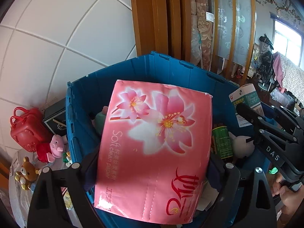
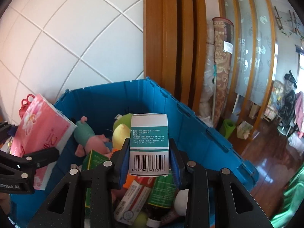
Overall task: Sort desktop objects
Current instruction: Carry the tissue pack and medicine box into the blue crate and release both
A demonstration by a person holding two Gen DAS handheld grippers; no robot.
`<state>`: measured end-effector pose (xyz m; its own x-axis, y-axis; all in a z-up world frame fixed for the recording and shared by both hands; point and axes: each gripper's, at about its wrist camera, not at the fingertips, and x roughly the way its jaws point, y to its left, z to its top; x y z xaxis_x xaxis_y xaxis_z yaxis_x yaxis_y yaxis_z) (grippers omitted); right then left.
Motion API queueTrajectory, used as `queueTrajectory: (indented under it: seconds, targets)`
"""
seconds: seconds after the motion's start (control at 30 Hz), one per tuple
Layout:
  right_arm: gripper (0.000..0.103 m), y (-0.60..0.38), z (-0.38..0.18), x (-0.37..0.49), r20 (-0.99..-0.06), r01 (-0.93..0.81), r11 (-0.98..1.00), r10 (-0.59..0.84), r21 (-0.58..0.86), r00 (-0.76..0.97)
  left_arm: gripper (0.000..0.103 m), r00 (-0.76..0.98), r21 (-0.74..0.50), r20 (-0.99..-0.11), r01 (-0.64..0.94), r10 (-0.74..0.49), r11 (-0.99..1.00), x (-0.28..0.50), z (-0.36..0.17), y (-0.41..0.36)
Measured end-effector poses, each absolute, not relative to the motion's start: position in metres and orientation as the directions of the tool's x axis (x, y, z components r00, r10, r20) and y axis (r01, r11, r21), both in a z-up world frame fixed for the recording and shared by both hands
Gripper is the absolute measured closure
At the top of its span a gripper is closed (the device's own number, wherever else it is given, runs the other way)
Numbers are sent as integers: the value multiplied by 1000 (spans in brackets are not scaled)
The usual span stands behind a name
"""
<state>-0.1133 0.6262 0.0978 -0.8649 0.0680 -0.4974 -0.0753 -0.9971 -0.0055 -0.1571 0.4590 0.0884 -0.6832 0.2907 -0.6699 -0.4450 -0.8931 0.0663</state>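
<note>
The blue crate (image 2: 199, 133) is the largest item and the receiving container; it stands against a white tiled wall and already holds plush toys, boxes and bottles. Above its open top, the left gripper (image 1: 152, 167) holds the pink tissue pack (image 1: 153, 142) with its jaws set wide across the pack's width, the pads pressing the soft wrapper on both sides. The right gripper (image 2: 149, 152) is closed narrow on a small medicine box (image 2: 149, 144), held upright with the barcode facing the camera, also above the crate interior. The step in hand appears to be depositing both items. Recommended procedure: lower each item inside the crate walls before releasing, place the bulky pack first on the clearer side, and keep the two grippers apart, since they stand near each other over the same opening. Release the small box low, so it does not bounce off the rounded plush toys. The left wrist view alone shows items remaining outside the crate on its left: a red toy case (image 1: 26, 129), a pink pig plush (image 1: 53, 148) and a brown bear figure (image 1: 26, 174). The right wrist view alone shows the crate contents in detail, including a yellow-green plush (image 2: 121, 129) and a green bottle (image 2: 163, 191).
</note>
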Motion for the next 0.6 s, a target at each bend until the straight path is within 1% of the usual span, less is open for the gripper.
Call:
queueTrajectory:
  seconds: [0.2, 0.3, 0.4, 0.5, 0.6]
  targets:
    - [67, 627, 83, -131, -527, -86, -996, 79, -11, -846, 11, -650, 52, -702, -455, 292, -889, -161, 84, 459]
    - [66, 626, 81, -135, -531, -90, -996, 82, -11, -844, 11, -602, -3, -729, -472, 325, -882, -168, 80, 454]
    - [66, 629, 80, -141, -546, -105, -994, 87, 3, -833, 11, -580, -39, -749, -444, 320, -895, -175, 75, 448]
    - [66, 631, 80, -142, -548, -109, -994, 83, 15, -832, 11, -568, -79, -754, -421, 330, -904, -178, 72, 443]
    - [64, 627, 79, -142, -542, -123, -992, 112, -17, -833, 11, -552, -130, -752, -412, 361, -902, -182, 70, 436]
